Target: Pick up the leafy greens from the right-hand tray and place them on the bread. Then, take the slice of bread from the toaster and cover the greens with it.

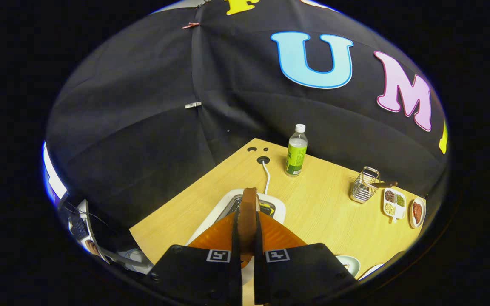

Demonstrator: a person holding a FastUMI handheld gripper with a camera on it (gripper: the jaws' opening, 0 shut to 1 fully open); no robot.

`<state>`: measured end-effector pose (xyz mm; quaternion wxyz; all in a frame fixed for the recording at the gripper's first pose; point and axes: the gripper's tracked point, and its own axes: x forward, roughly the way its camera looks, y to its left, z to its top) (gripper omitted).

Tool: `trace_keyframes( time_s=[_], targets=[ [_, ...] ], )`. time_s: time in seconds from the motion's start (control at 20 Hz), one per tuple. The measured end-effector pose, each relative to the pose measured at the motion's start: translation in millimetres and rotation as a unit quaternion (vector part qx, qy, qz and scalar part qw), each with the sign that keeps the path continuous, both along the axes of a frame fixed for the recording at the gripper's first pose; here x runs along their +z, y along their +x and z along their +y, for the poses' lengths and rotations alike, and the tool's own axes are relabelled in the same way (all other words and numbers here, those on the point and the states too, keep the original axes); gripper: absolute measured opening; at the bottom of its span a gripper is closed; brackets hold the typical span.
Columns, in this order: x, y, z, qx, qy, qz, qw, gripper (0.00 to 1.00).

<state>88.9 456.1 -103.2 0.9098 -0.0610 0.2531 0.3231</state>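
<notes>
the gripper [247,231] stands nearly closed, its two orange fingers [217,236] pressed on either face of a slice of bread [248,212], which is held upright and edge-on between them. the brown crust of the slice rises just past the fingertips. directly beyond and below the slice sits the white toaster [228,204], its slot opening dark and visible on both sides of the bread; whether the lower edge of the slice is clear of the slot cannot be told, since the fingers cover it. a white cable [267,178] runs from the toaster back to a round grommet hole [263,160] in the light wooden desk [321,204]. near that hole, toward the far edge of the desk, a green-labelled bottle [297,151] with a white cap stands upright. further to the right there is a wire basket [364,185], then just beside it a small white divided dish [394,203] holding grains or beans, and next to that a small oval dish [417,211] with something red-brown in it. close to the gripper body on the right, the rim of a white plate [349,264] shows partly; its contents cannot be made out. the leafy greens cannot be identified from this angle.
</notes>
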Motion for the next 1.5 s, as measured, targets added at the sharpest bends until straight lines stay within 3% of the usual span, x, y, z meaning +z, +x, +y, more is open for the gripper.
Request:
trace_keyframes(
  time_s=[0.55,1.0,1.5],
  targets=[
    [42,9,-87,-0.054,0.067,0.016,0.996,0.15],
    [-24,5,-171,-0.086,0.054,0.086,0.991,0.15],
    [-102,-19,-199,-0.078,0.096,0.175,0.977,0.15]
  ],
)
